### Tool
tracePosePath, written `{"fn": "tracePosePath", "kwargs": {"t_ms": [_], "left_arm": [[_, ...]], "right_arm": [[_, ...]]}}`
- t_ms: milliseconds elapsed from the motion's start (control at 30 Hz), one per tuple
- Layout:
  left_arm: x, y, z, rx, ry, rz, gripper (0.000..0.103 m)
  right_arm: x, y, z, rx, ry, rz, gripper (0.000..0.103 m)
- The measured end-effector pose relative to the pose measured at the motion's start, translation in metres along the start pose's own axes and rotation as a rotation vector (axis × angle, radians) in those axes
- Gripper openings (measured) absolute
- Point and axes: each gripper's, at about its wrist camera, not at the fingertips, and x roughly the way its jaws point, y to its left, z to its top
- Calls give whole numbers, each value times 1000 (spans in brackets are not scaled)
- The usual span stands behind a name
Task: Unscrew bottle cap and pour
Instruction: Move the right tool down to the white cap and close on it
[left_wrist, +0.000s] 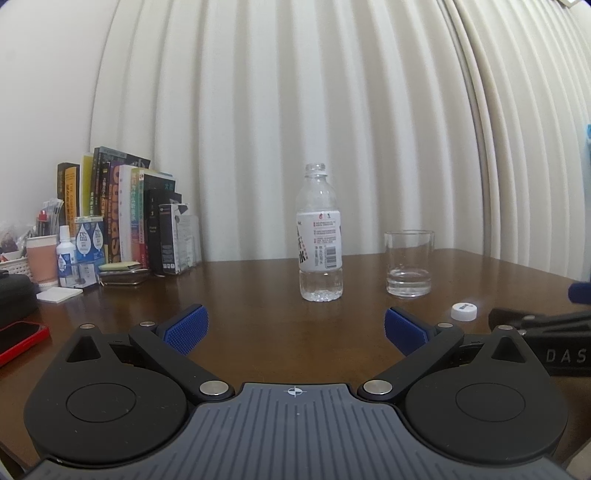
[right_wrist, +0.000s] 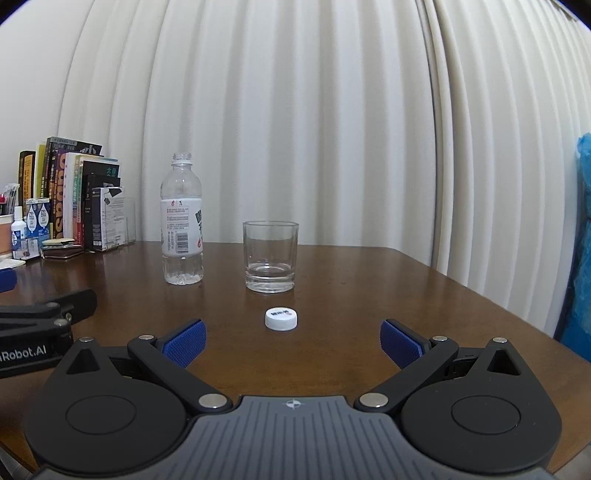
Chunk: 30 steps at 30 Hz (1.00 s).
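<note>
Clear plastic bottle (left_wrist: 320, 232) is seen upright at centre frame in the left wrist view, neck bare, only a shallow remainder of water at its base. White cap (right_wrist: 281, 318) is found lying flat on the brown table (right_wrist: 369, 295), at centre of the right wrist view, just in front of the glass (right_wrist: 270, 256). A thin layer of water is noted in the glass bottom. Left gripper (left_wrist: 293, 330) is held wide apart, nothing between its blue pads; right gripper (right_wrist: 291, 341) likewise spread and empty, cap near but untouched. Unscrewing is judged done. Pouring is judged done or nearly so; little seems left. Books (left_wrist: 122, 210) are stacked at left edge, well apart.
</note>
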Motion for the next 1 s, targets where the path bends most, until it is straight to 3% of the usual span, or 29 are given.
{"fn": "tracePosePath", "kwargs": {"t_ms": [467,633,700,1000], "left_arm": [[9,13,29,27,10,-68,103],[19,18,40,55,9,-103,103],[23,20,45,65,6,-115,103],[41,19,56,100,15,-164,103]], "right_arm": [[16,2,36,-119,37,104,103],[34,-11,49,-65,115,181,102],[43,-16,53,-48,159,205,98],[69,-23,65,-76,215,219,97]]}}
